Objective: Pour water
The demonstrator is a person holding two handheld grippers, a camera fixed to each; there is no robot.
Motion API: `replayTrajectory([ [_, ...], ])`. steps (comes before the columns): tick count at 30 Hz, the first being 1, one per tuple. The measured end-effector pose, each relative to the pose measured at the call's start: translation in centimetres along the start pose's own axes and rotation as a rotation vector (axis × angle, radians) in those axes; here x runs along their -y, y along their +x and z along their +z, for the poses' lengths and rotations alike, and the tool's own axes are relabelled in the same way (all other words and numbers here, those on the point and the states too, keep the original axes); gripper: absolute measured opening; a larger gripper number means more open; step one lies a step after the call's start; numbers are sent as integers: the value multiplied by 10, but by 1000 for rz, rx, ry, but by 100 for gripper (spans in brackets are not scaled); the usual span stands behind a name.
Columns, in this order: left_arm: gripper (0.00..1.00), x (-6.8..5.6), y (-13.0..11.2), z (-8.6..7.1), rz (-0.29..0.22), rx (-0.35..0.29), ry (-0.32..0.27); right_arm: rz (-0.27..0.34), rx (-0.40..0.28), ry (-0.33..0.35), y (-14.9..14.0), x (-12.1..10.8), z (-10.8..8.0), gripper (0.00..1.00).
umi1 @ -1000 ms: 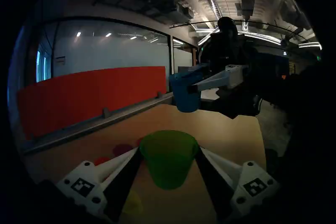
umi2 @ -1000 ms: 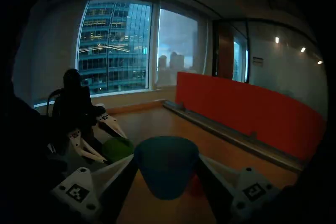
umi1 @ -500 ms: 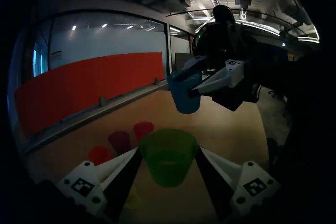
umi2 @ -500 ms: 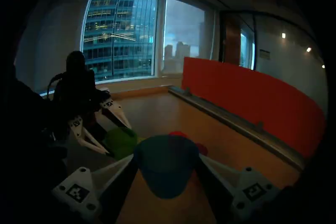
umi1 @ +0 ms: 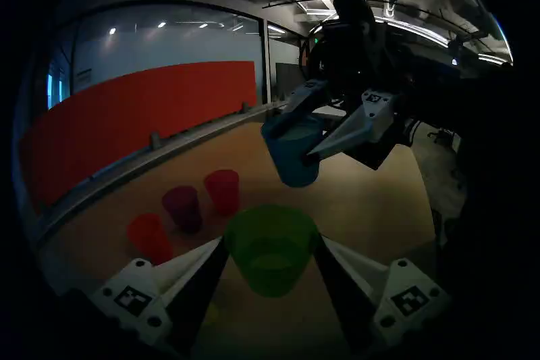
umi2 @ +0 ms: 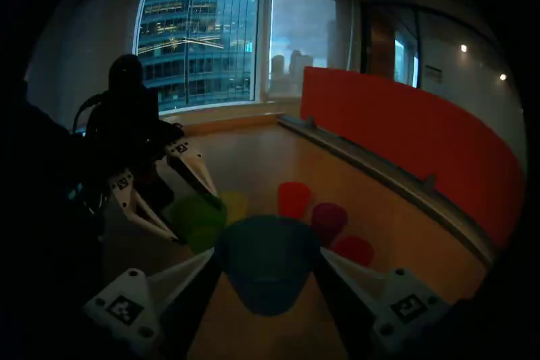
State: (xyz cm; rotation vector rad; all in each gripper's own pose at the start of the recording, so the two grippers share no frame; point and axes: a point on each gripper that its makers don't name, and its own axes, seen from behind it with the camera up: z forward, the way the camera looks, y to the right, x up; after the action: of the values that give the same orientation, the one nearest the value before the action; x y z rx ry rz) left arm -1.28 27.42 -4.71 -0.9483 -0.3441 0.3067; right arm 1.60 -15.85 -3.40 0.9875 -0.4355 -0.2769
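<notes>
My left gripper [umi1: 271,244] is shut on a translucent green cup [umi1: 271,272], held upright above the wooden table [umi1: 378,198]; a pale level line shows inside the cup. Beyond and above it hangs a blue cup [umi1: 290,157], slightly tilted, with my right gripper [umi1: 291,144] shut on it. In the right gripper view, the blue cup [umi2: 268,286] sits between the right gripper's [umi2: 268,255] fingers. The green cup [umi2: 196,221] is to its left in the left gripper [umi2: 192,218], held by a dark figure.
Two red cups [umi1: 223,191] [umi1: 149,237] and a purple cup [umi1: 183,208] stand in a row on the table to the left. A yellow cup [umi2: 234,204] stands near the green one. A red partition [umi1: 135,117] runs along the table's far edge.
Both cameras have tipped downward, bringing the cups on the table into view. The blue cup has come lower and nearer to the green cup.
</notes>
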Motion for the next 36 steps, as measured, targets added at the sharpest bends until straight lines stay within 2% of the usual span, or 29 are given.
replayTrajectory([
  [18, 87, -10, -30, 14, 7, 76, -32, 7, 87, 17, -50, 1, 15, 91],
  [36, 87, -12, -63, 25, -37, 124, -41, -15, 156, 34, -90, 6, 31, 91],
])
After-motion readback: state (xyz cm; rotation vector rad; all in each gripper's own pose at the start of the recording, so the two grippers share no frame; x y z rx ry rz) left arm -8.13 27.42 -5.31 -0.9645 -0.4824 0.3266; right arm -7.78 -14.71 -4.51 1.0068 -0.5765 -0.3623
